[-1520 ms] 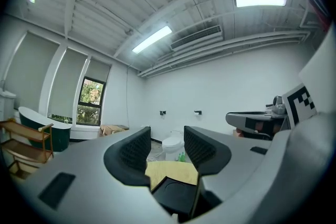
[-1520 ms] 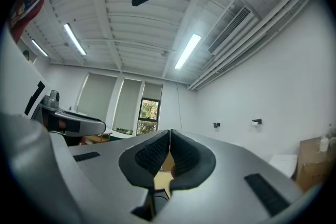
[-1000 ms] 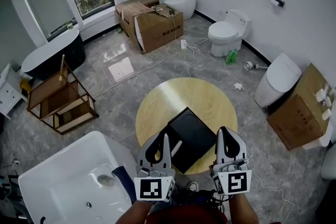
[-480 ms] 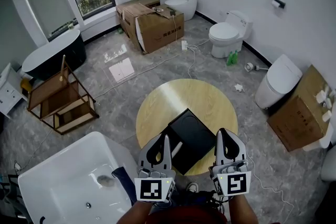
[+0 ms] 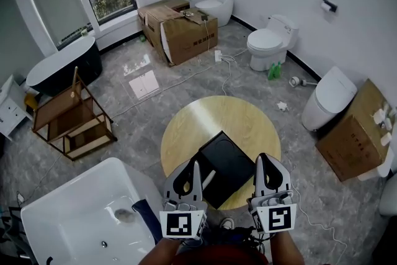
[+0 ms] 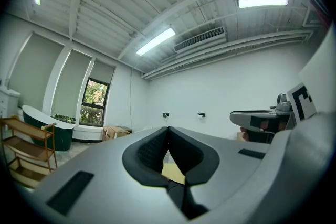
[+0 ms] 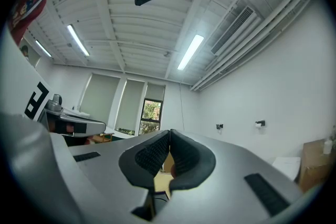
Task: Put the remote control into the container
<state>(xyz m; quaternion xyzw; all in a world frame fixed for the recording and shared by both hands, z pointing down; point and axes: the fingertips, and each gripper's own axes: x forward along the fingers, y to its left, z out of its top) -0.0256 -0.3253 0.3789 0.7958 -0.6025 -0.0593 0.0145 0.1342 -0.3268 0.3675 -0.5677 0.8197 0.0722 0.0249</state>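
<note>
Left tool [image 5: 196, 166]: jaws shut, nothing between them; held above the container's [image 5: 228, 159] near-left side. Right tool [image 5: 262, 159]: jaws shut, empty; at the container's near-right corner. Remote control [image 5: 208, 179]: pale bar at the container's near-left edge; inside or just beside, cannot tell. Container: black, on round tabletop [image 5: 198, 118]; no other contents visible. Step: probably pre-grasp. Next: open left tool, lower onto remote control.

Recorded at centre: round light-wood table [image 5: 239, 115] standing on grey marbled floor [image 5: 139, 124]. Noted to its left: white rectangular bathtub [image 5: 62, 220], dark oval freestanding bathtub [image 5: 62, 65] and open wooden shelf frame [image 5: 71, 115] between them. Logged towards far wall: brown cardboard boxes [image 5: 180, 28], white ceramic toilet [image 5: 268, 40] with green bottle [image 5: 273, 69] just beside it.
</note>
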